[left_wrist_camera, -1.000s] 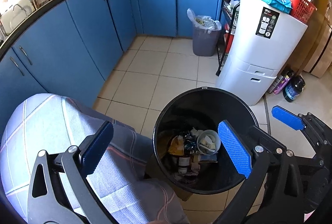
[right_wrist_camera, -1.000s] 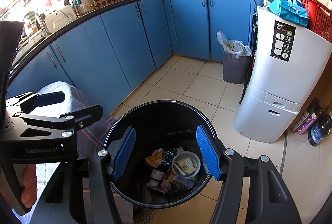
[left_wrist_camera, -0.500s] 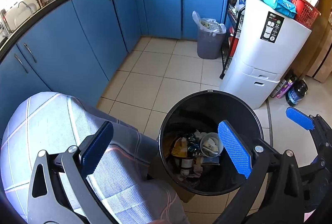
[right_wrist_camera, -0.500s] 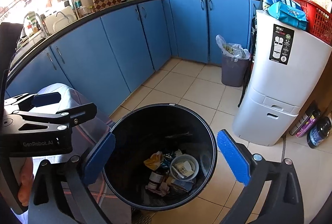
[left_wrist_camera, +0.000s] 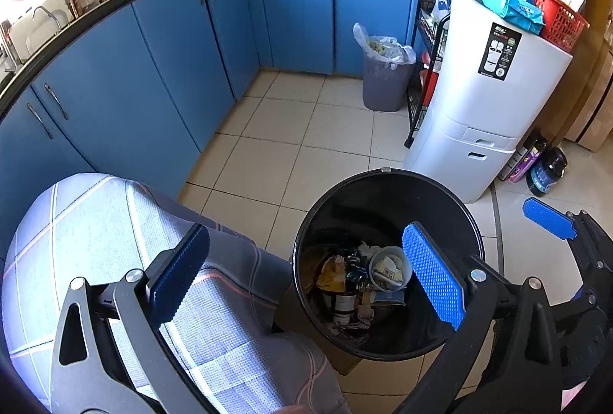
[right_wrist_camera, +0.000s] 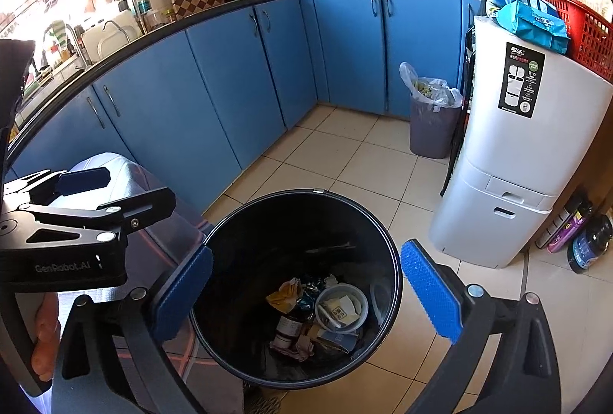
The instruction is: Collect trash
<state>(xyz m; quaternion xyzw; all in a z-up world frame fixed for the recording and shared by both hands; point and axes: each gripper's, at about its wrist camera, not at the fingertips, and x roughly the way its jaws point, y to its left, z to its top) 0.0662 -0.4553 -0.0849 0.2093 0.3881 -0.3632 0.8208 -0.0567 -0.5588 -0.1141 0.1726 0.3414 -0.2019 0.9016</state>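
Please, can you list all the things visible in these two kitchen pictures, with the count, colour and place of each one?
black bin: one, black, on the floor under both grippers, open.
trash: a pile, mixed colours, at the bottom of the black bin; includes a white cup and a brown bottle.
grey bin: one, grey with a clear bag, by the far cabinets.
white cabinet: one, white, right of the black bin.
red basket: one, red, on top of the white cabinet.
blue cabinets: a row, blue, along the counter.
checked cloth: one, grey-white, lower left.
bottles: about three, dark and purple, on the floor at far right.
left gripper: one, blue pads, open, empty.
right gripper: one, blue pads, open, empty, above the black bin.
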